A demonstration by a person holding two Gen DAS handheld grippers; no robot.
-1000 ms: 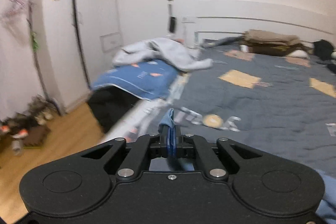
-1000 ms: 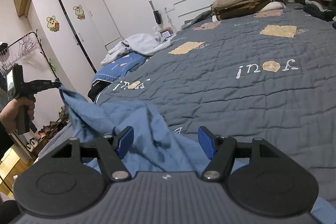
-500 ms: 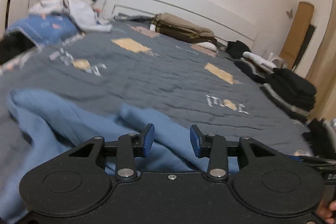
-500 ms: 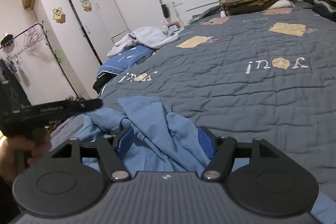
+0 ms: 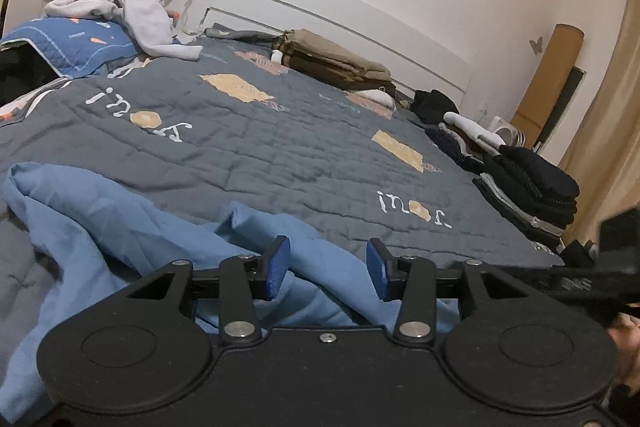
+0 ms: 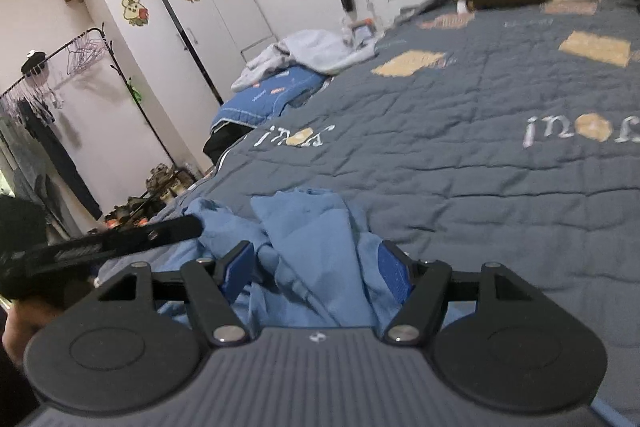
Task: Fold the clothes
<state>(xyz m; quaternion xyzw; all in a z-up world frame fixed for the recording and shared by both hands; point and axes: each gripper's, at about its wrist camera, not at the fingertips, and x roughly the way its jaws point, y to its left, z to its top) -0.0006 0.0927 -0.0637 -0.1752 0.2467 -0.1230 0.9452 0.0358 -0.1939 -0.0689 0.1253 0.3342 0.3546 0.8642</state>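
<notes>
A crumpled light-blue garment [image 5: 132, 227] lies in a heap on the near part of the grey quilted bed [image 5: 280, 147]. My left gripper [image 5: 328, 269] hovers just above its folds, open, with nothing between the blue pads. In the right wrist view the same blue garment [image 6: 304, 227] bunches up between the spread fingers of my right gripper [image 6: 316, 269], which is open and not clamped on the cloth. The left gripper [image 6: 120, 239] shows as a dark bar at the left of that view, held by a hand.
Folded brown clothes [image 5: 332, 59] lie by the headboard. Dark folded stacks [image 5: 528, 183] line the bed's right edge. A blue quilt with a pale grey garment [image 5: 116, 7] sits at the far left. A wardrobe [image 6: 168, 39], clothes rack [image 6: 60, 75] and shoes stand left of the bed.
The left gripper let go of the blue cloth, opened, and swung from facing the wardrobe side to facing across the bed. The garment dropped into a heap. The right gripper moved closer over it.
</notes>
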